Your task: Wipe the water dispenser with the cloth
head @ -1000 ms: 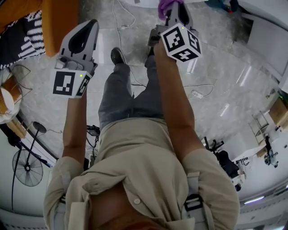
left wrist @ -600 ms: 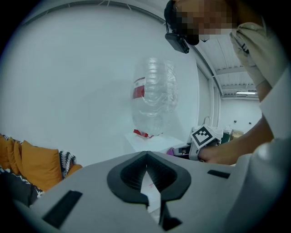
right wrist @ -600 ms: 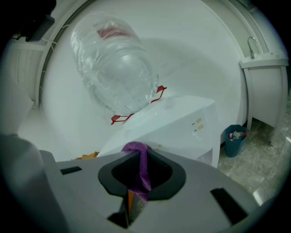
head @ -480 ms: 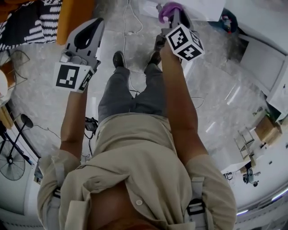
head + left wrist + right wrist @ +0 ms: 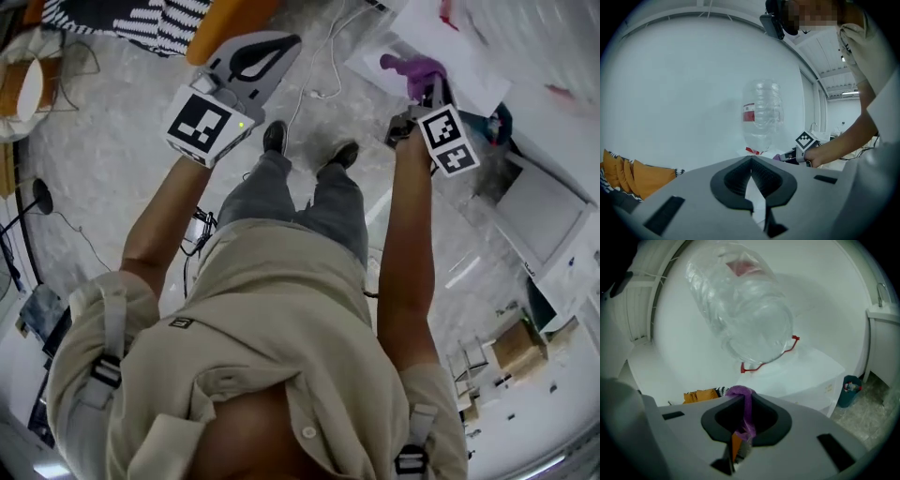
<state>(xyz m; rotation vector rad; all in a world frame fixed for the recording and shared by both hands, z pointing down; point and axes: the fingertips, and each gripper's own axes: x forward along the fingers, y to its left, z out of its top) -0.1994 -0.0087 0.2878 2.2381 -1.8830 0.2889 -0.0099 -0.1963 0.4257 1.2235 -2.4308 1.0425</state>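
The white water dispenser (image 5: 469, 52) stands at the upper right of the head view. Its clear upturned bottle (image 5: 740, 305) fills the right gripper view above a red collar (image 5: 761, 364) and the white top (image 5: 806, 376). My right gripper (image 5: 424, 82) is shut on a purple cloth (image 5: 412, 67), just in front of the dispenser. The cloth (image 5: 743, 406) hangs pinched between the jaws. My left gripper (image 5: 286, 42) is raised at the left, shut and holding nothing. In its view the bottle (image 5: 761, 115) stands ahead, with the right gripper's marker cube (image 5: 805, 140) beside it.
An orange cushion (image 5: 220, 17) and striped fabric (image 5: 141, 23) lie at the top left. Cables (image 5: 328, 56) run over the marble floor near the person's shoes (image 5: 274, 138). A teal bin (image 5: 847, 390) stands right of the dispenser. A stand (image 5: 37, 202) is at the left.
The head view has swung right, bringing the dispenser into sight. My right gripper has carried the purple cloth closer to the dispenser. My left gripper has risen and tilted right.
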